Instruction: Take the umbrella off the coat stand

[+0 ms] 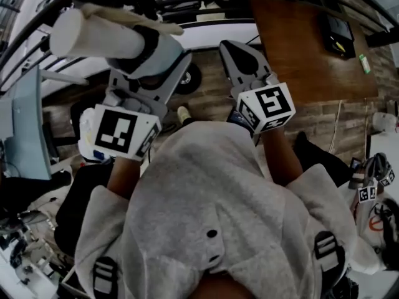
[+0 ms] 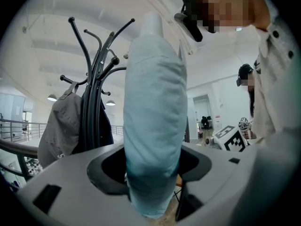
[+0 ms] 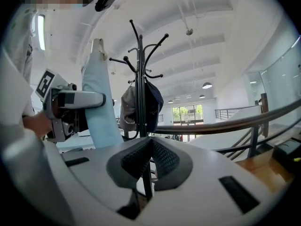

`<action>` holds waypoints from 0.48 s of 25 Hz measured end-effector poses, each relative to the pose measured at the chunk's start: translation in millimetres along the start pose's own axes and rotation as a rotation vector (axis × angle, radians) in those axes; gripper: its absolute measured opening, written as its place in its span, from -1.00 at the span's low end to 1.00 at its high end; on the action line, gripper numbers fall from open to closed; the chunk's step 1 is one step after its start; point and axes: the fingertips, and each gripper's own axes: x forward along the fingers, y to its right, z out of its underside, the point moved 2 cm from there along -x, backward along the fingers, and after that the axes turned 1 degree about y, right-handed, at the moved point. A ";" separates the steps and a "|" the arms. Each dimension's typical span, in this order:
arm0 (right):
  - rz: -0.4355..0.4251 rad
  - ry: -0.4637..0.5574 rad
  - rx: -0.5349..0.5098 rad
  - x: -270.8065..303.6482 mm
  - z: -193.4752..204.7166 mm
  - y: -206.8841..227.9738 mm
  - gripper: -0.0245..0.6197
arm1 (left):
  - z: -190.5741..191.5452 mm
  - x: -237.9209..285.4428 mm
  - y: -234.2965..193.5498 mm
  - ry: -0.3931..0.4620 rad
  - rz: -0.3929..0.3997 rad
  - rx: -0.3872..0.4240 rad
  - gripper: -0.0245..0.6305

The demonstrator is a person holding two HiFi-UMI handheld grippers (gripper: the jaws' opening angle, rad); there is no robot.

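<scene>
Left gripper (image 2: pixel 150 173), frame bottom: jaws are clamping the furled pale-blue umbrella (image 2: pixel 153 117), whose lower end is running out of frame. Right gripper (image 3: pixel 149 157): pads are meeting on nothing. Coat stand (image 3: pixel 140 79), centre and behind, is standing apart from the umbrella and carrying hanging garments (image 3: pixel 128 105). Only the gripper views are showing it.

The umbrella (image 2: pixel 153 121) is matt, creased pale cloth, the coat stand (image 3: pixel 140 79) smooth dark metal, the floor (image 1: pixel 330 123) wood planks.
</scene>
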 end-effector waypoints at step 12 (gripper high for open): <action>-0.004 -0.036 0.022 -40.6 22.3 7.1 -0.90 | 54.3 -25.4 31.0 -0.081 -0.112 -0.042 -0.04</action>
